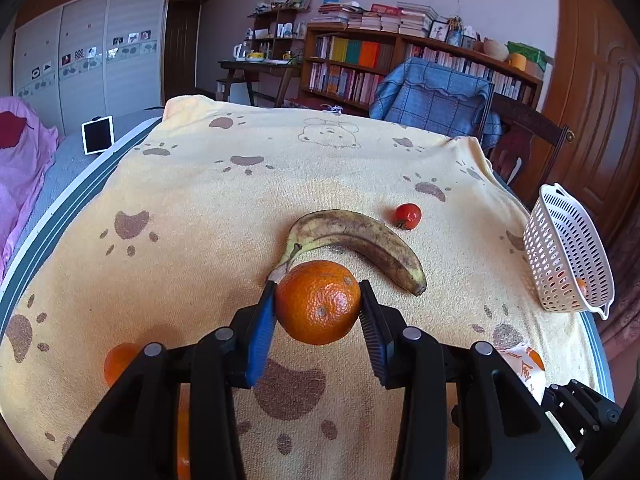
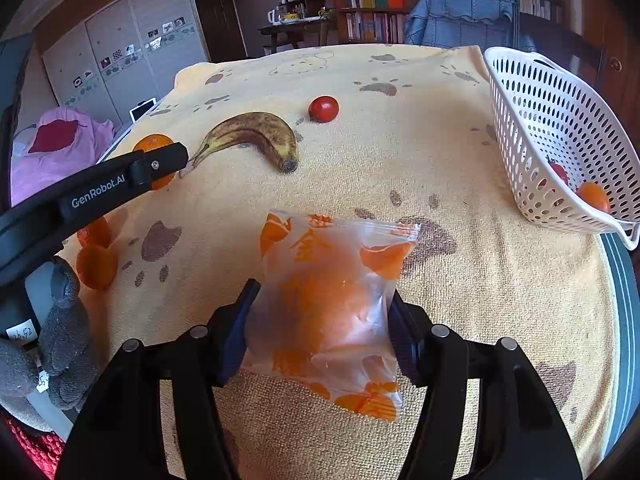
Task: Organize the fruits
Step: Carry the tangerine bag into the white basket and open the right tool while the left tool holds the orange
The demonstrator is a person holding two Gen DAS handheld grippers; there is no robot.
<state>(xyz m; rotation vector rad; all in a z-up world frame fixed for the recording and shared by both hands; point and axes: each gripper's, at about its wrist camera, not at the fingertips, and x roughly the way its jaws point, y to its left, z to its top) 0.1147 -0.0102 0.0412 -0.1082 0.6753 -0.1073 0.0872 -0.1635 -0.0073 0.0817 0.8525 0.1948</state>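
Note:
My left gripper is shut on a bare orange, held just above the yellow towel with its pads against both sides. A spotted banana lies right behind it, and a small red tomato beyond that. My right gripper is shut on a printed plastic bag with an orange inside, its pads pressing the bag's sides. In the right wrist view the left gripper is at the left with its orange, near the banana and the tomato.
A white perforated basket stands at the table's right edge, holding a tomato and an orange. Two more oranges lie at the left near a grey-gloved hand. A chair stands behind the table.

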